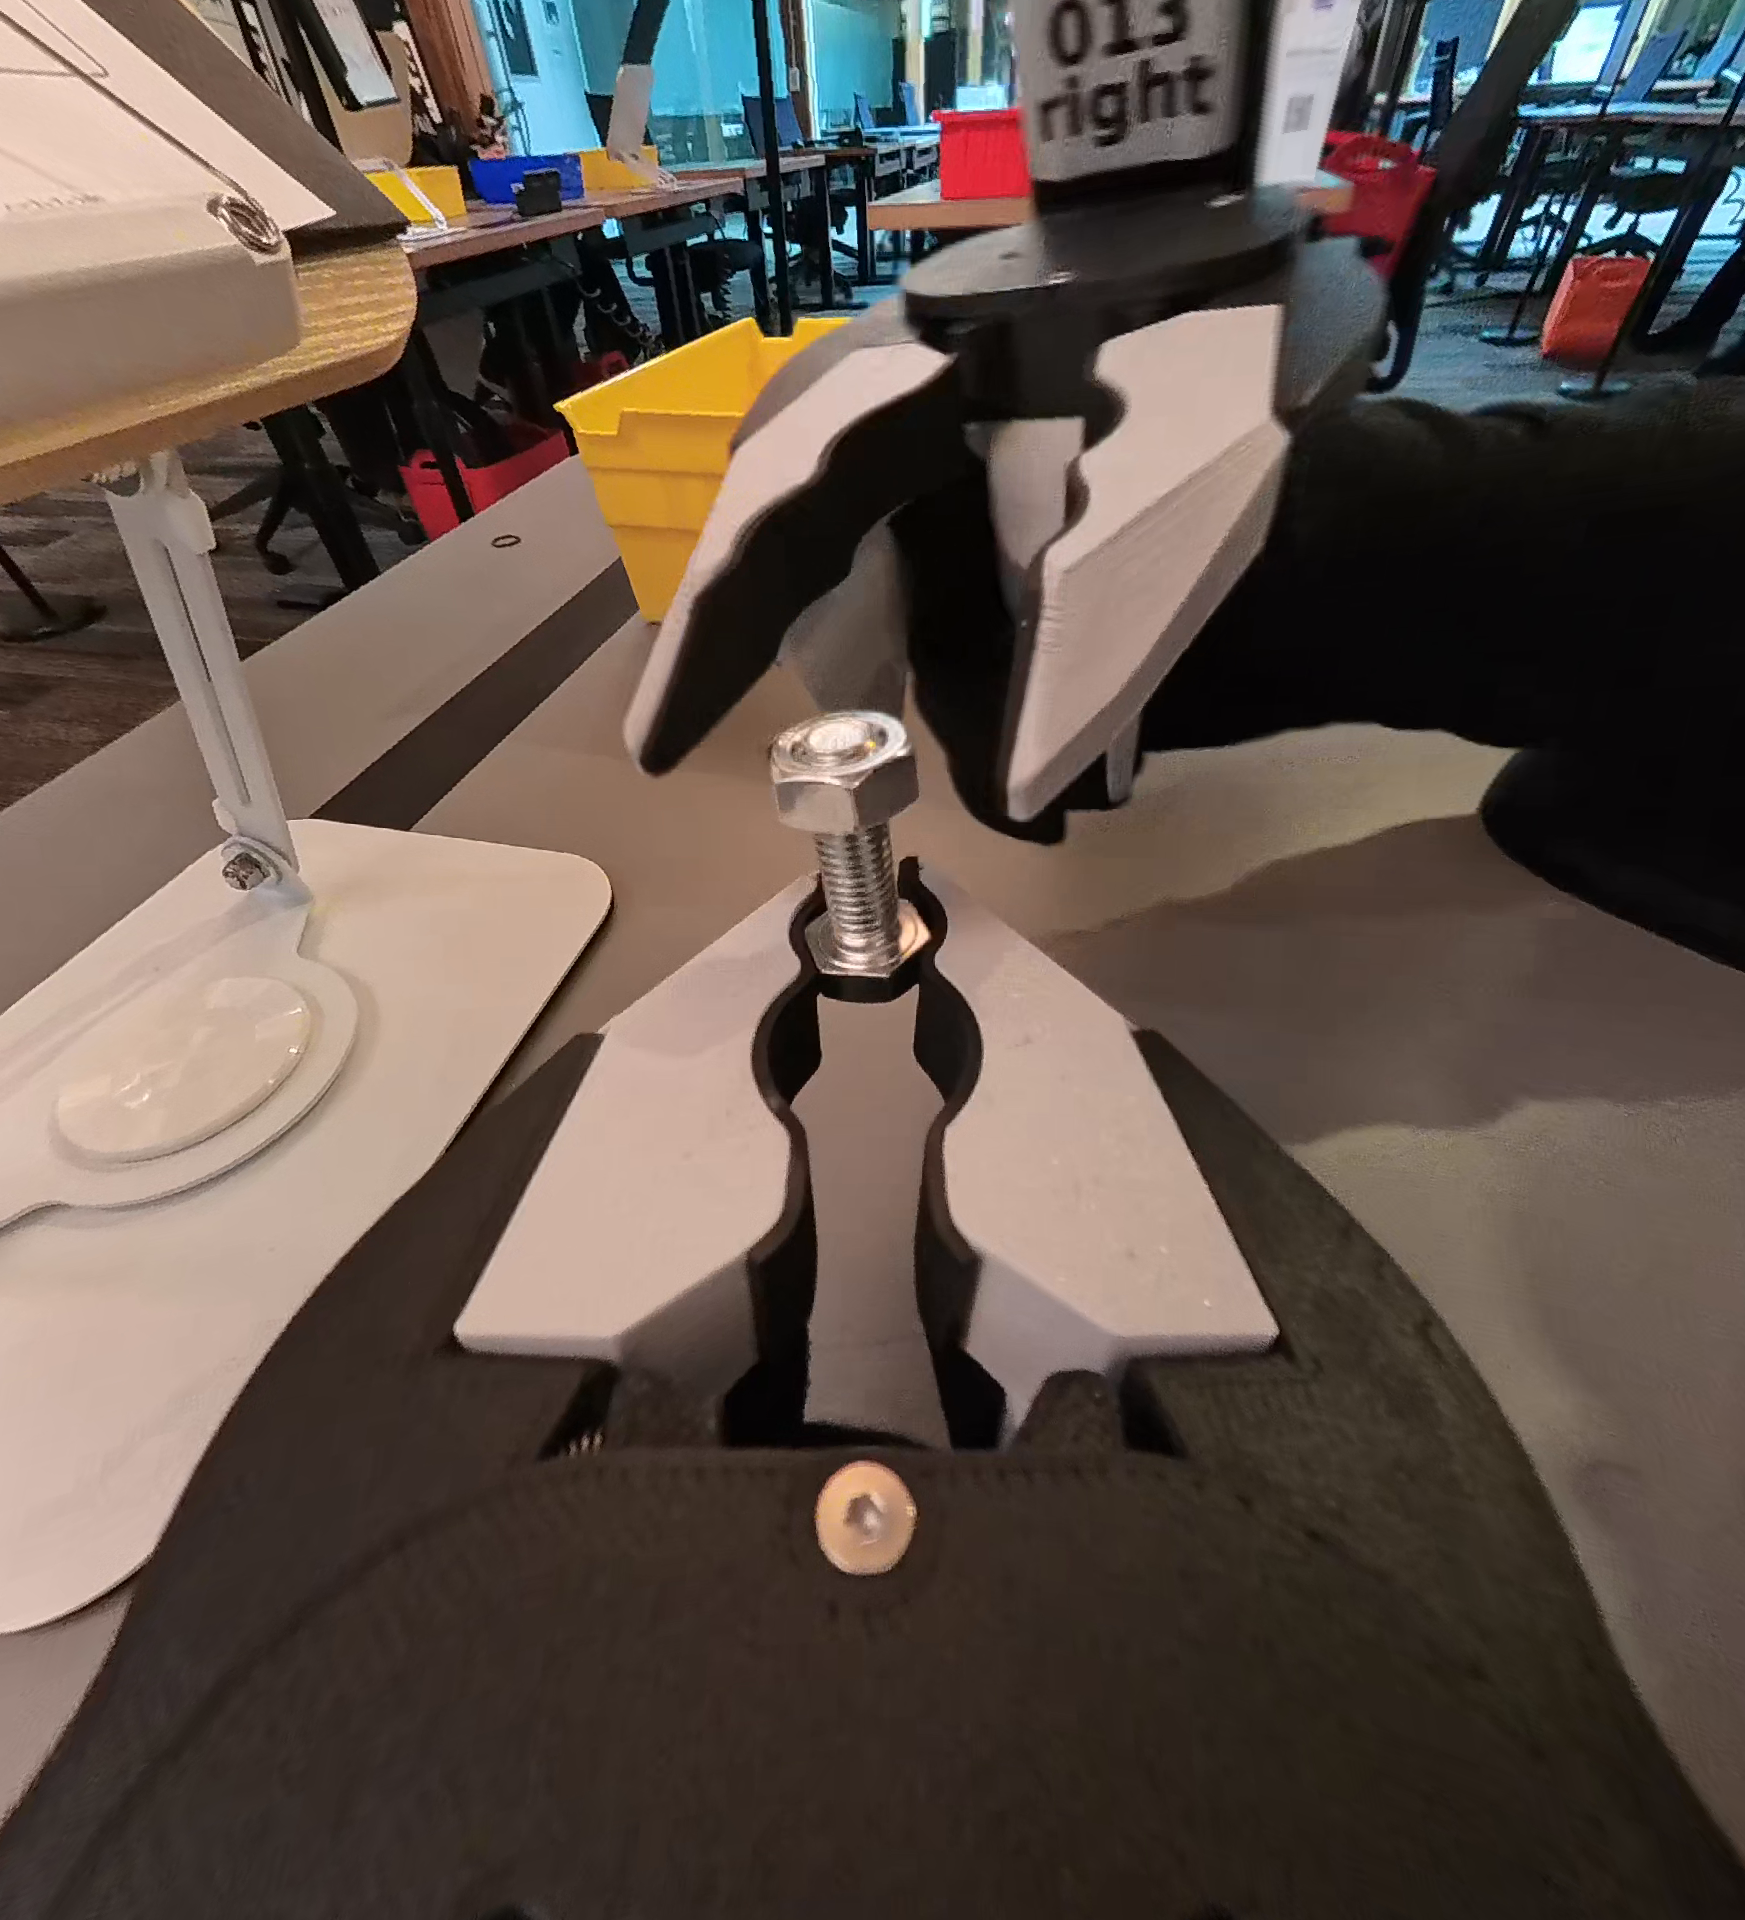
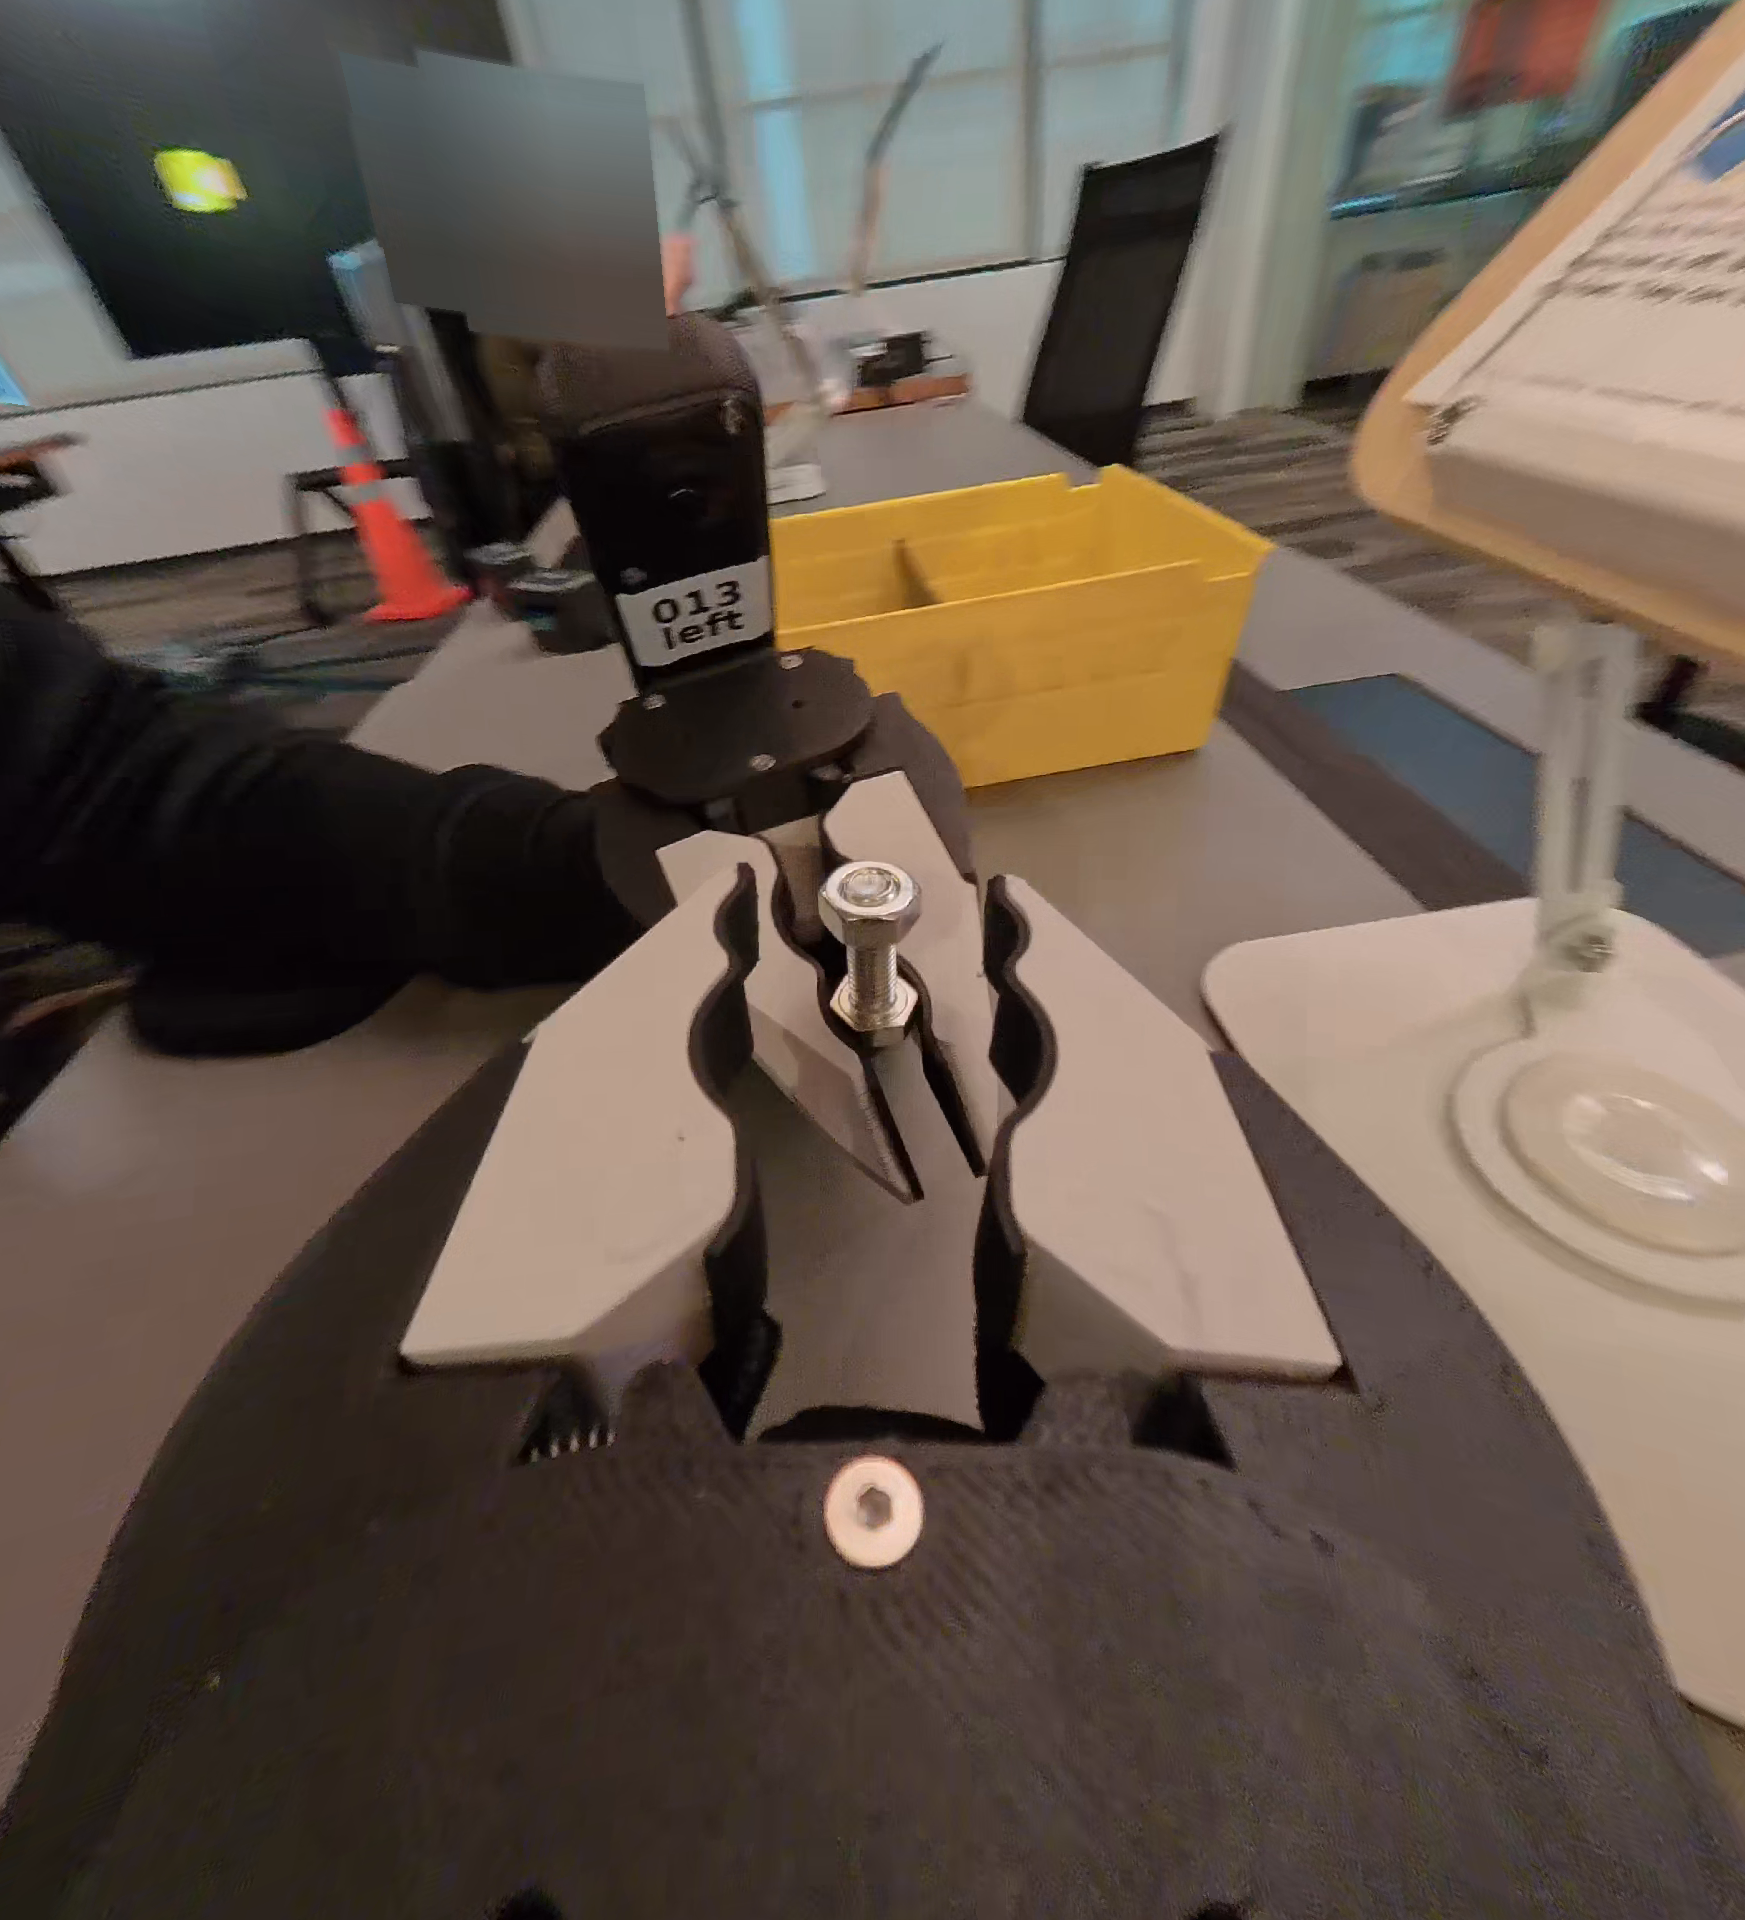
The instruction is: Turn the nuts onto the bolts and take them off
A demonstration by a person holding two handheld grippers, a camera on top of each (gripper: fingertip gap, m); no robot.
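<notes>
A silver bolt (image 1: pixel 852 883) stands upright, its hex head clamped near the tips of my left gripper (image 1: pixel 873 914). A silver nut (image 1: pixel 842 774) sits at the top of its thread. My right gripper (image 1: pixel 842 769), held by a black-gloved hand, is open, with one finger on each side of the nut and not touching it. In the right wrist view the right gripper (image 2: pixel 870 888) is open around the nut (image 2: pixel 868 904). The bolt (image 2: pixel 870 971) stands in the left gripper (image 2: pixel 935 1174) beyond.
A yellow divided bin (image 1: pixel 660 457) (image 2: pixel 1034 644) stands on the grey table (image 1: pixel 1470 1143) behind the grippers. A white stand base (image 1: pixel 224 1039) (image 2: pixel 1574 1143) carries a tilted board with paper (image 1: pixel 68 260). Desks, chairs and an orange cone (image 2: pixel 400 551) are farther off. The left gripper's tips are roughly 6 cm from the right gripper's.
</notes>
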